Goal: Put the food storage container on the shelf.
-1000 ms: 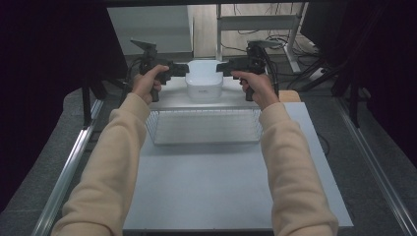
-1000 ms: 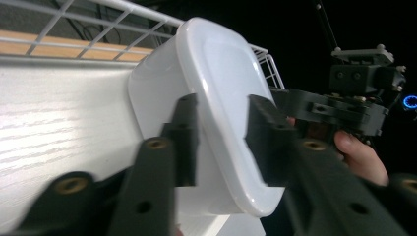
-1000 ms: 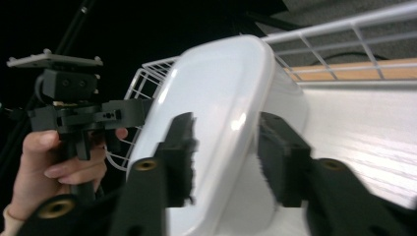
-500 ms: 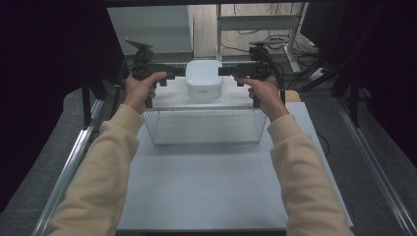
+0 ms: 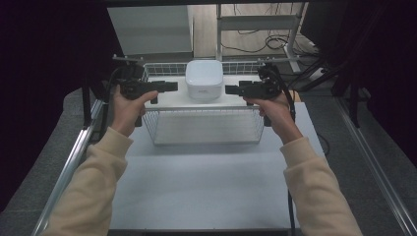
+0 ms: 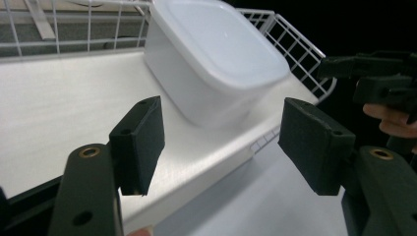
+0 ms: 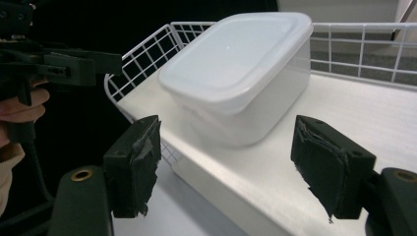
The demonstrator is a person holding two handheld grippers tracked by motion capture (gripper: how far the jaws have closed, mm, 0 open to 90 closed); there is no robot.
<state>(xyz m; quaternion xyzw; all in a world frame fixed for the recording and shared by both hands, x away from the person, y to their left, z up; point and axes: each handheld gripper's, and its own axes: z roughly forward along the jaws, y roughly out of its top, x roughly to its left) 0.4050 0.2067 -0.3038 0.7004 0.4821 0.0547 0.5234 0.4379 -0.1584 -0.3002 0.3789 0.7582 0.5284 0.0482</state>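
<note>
With its load set on the white shelf (image 5: pixel 169 100), the left gripper (image 5: pixel 169 86) and right gripper (image 5: pixel 232 89) flanked the lidded container (image 5: pixel 203 78), jaws just opened and empty.

Table (image 5: pixel 206 187) seen from above, near side, looking forward and down. White container (image 5: pixel 203 78) on shelf (image 5: pixel 172 98) viewed close from left along left gripper (image 6: pixel 221 142) jaws, from right along right gripper (image 7: pixel 226 162) jaws. Container shared by all three views.
</note>
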